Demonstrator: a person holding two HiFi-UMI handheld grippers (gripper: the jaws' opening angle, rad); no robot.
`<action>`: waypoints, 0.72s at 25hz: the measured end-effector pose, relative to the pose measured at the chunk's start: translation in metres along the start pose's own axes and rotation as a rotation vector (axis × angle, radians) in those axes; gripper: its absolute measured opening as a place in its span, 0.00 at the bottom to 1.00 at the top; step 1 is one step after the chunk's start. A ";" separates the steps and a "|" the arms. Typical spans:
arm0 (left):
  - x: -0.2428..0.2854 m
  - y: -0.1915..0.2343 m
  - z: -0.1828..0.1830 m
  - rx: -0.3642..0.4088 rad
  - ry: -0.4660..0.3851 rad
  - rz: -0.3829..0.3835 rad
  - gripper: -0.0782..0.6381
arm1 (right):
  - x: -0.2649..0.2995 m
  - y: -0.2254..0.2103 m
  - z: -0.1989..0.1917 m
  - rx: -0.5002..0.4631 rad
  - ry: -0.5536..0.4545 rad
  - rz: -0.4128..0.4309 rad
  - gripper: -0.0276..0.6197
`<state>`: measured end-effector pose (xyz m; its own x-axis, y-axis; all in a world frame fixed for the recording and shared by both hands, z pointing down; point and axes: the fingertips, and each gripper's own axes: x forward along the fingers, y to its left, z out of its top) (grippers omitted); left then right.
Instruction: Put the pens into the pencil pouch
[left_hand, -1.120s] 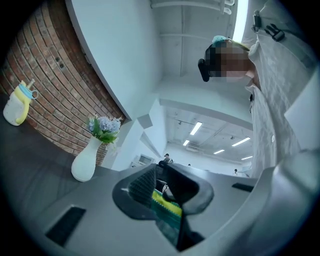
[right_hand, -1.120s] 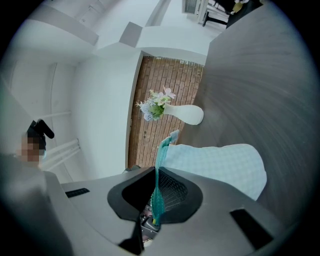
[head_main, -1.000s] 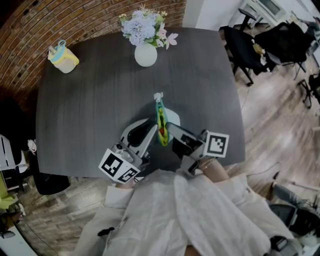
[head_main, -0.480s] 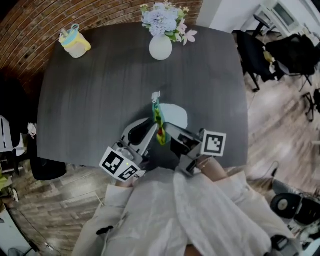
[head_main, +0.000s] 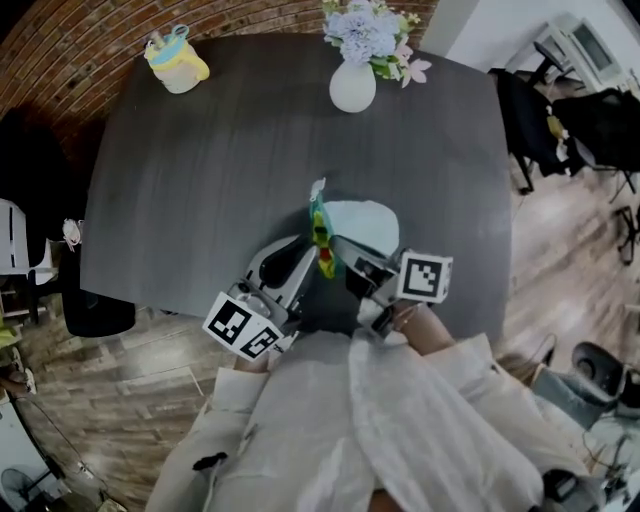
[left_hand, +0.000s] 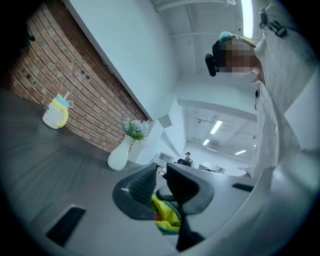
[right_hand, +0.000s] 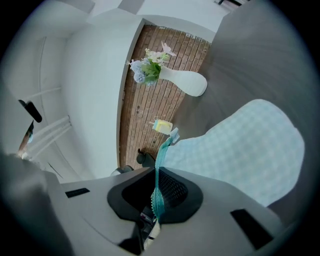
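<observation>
Our left gripper (left_hand: 160, 170) had its jaws drawn close on the yellow-green side of the pencil pouch (head_main: 366, 226), at the pouch's mouth. Our right gripper (right_hand: 157, 175), its jaws nearly together, pinched the teal zipper edge (right_hand: 161, 157) on the opposite side. The pale blue checked pouch stretched away from both, over the near part of the dark tabletop (head_main: 200, 180). Well beyond it stood a white vase (head_main: 352, 90) of flowers and a yellow cup (head_main: 178, 66).
</observation>
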<state>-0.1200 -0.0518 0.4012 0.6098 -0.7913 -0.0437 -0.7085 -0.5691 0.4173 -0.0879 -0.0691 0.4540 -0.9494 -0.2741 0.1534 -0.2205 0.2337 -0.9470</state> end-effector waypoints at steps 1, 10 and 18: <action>-0.003 0.002 -0.002 -0.004 0.004 0.010 0.20 | 0.002 -0.003 -0.001 0.002 -0.001 -0.018 0.08; -0.024 0.017 -0.016 -0.047 0.017 0.076 0.20 | 0.019 -0.026 -0.007 0.042 0.027 -0.114 0.08; -0.032 0.026 -0.019 -0.062 0.002 0.126 0.20 | 0.020 -0.059 0.002 -0.069 0.042 -0.326 0.08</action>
<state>-0.1518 -0.0370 0.4306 0.5182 -0.8551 0.0148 -0.7565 -0.4502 0.4745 -0.0931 -0.0899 0.5128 -0.8346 -0.3068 0.4576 -0.5270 0.2028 -0.8253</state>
